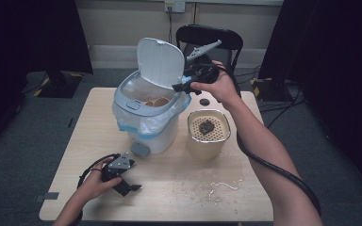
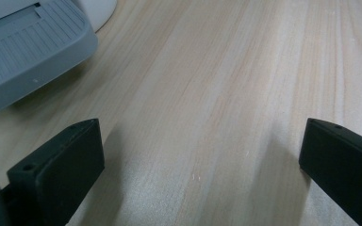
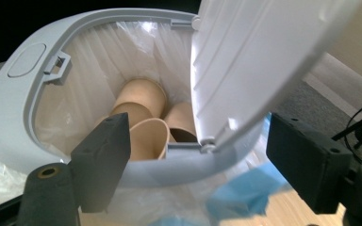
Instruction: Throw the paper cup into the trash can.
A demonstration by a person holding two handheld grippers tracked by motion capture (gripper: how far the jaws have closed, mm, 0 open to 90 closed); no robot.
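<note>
A white pedal bin (image 1: 148, 120) with a grey rim (image 3: 9, 122) stands mid-table, lid (image 1: 160, 61) raised. Its clear liner holds tan paper cups (image 3: 139, 113). My right gripper (image 1: 187, 84) hovers at the bin's right rim, open, nothing between its fingers (image 3: 101, 157). The lid's hinge edge (image 3: 207, 141) sits between the jaws in the right gripper view. My left gripper (image 1: 127, 186) rests low over the table's front left, open and empty, its fingers (image 2: 61, 165) wide apart above bare wood. The bin's grey pedal (image 2: 28, 52) lies just ahead of it.
A beige container (image 1: 208, 132) with a perforated top and a dark lump on it stands right of the bin. Crumbs and white scraps (image 1: 224, 186) lie on the table (image 1: 179, 197) at front right. A black chair (image 1: 209, 37) stands behind the table.
</note>
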